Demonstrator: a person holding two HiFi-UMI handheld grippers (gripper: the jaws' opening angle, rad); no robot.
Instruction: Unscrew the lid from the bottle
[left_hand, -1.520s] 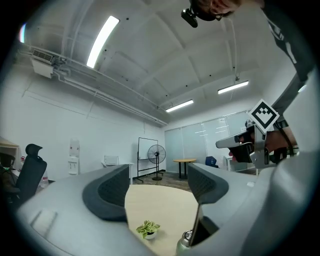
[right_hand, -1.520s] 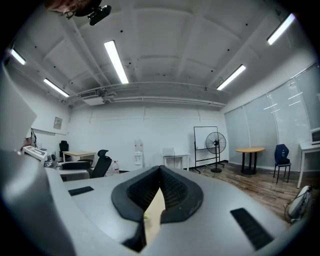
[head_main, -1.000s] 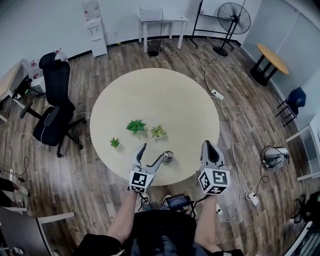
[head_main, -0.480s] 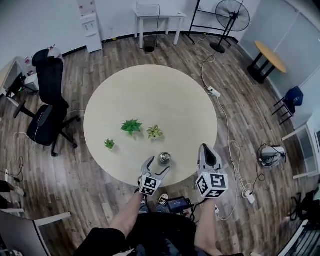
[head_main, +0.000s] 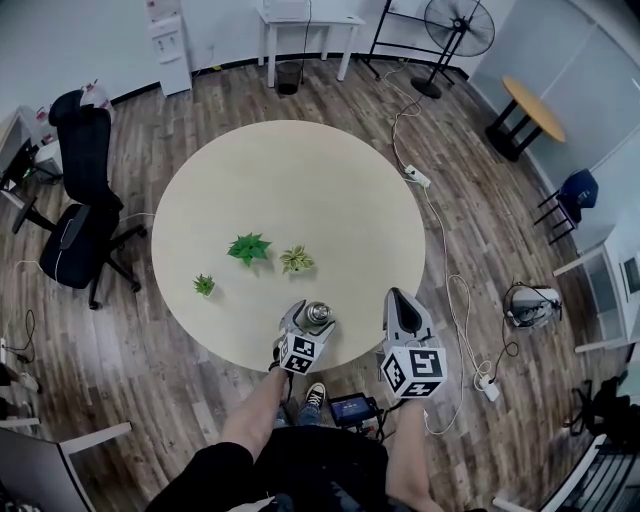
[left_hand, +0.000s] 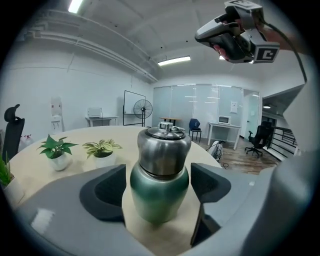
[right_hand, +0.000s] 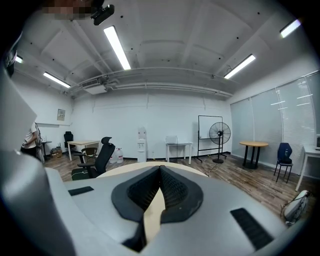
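Head view: the round table fills the middle of the wooden floor. An office chair stands off the table's rim at 9 o'clock. The right gripper hangs at the table's 5 o'clock edge, and the right gripper view shows its jaws pressed together with nothing between them. The left gripper sits at the 6 o'clock edge. Its jaws have just been opening and stand spread wide, one on each side of the bottle, with the pads just clear of it. The green bottle stands upright on the table near that edge, with its steel lid on. Three small potted plants sit toward 10 o'clock from the bottle.
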